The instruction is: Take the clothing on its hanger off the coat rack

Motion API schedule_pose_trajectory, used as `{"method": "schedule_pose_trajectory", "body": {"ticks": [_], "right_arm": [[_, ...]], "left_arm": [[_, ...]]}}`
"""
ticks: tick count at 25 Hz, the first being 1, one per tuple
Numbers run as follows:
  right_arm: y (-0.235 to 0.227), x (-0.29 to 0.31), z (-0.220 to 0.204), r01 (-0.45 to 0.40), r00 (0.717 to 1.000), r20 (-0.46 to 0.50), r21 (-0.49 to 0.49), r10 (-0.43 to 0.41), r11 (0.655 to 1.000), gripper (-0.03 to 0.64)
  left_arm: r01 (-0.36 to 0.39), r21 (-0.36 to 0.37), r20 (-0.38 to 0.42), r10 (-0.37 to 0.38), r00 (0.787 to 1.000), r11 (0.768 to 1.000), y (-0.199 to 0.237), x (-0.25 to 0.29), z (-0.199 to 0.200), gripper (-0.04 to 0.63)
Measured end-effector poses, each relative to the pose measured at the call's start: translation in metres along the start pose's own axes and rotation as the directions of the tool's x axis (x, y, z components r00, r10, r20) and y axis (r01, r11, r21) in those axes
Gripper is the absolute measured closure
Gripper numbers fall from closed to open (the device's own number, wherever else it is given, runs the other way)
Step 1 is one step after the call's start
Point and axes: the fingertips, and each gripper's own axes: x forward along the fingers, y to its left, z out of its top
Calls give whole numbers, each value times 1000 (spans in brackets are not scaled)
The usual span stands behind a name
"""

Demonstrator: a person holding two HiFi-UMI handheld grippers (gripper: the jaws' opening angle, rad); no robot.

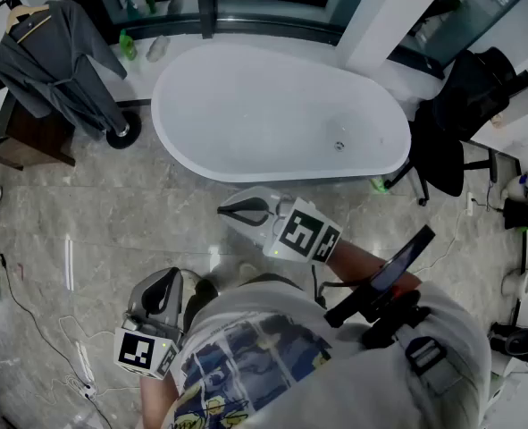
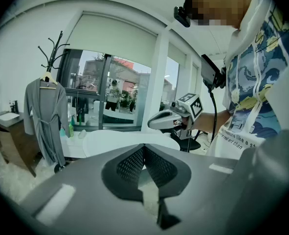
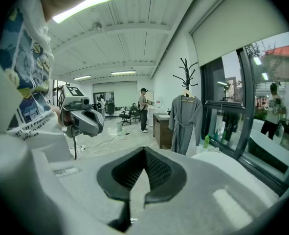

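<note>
Approach step, no contact yet: left tongs (image 2: 144,151) and right tongs (image 3: 144,155) are both fully shut and empty, with the grey robe (image 1: 54,61) on its hanger (image 1: 27,13) on the coat rack (image 3: 185,75) well ahead of both; next I'd close in, open one, and grip the hanger.
</note>
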Motion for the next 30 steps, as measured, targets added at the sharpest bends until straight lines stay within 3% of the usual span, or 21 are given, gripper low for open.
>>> {"method": "schedule_pose_trajectory", "body": {"ticks": [6,13,17,24,30], "right_arm": [[3,-5,-5,-20,1000,5,-2,20,1000,615],[2,11,-16,-81,997,-17,48,81,996,600],[-12,53,1,-92,996,-19,16,93,996,531],[-63,151,58,-93,994,-68,-68,88,993,497],[-121,245,107,-81,994,-87,-136,69,987,489]], "left_arm": [[-20,16,6,20,1000,1000,-3,5,4,594],[-43,-23,21,43,999,999,16,8,-2,594],[-56,-38,45,58,997,998,67,7,1,594],[-56,-22,115,59,992,998,179,-6,34,593],[-114,-38,104,117,988,993,273,-45,30,581]]}}
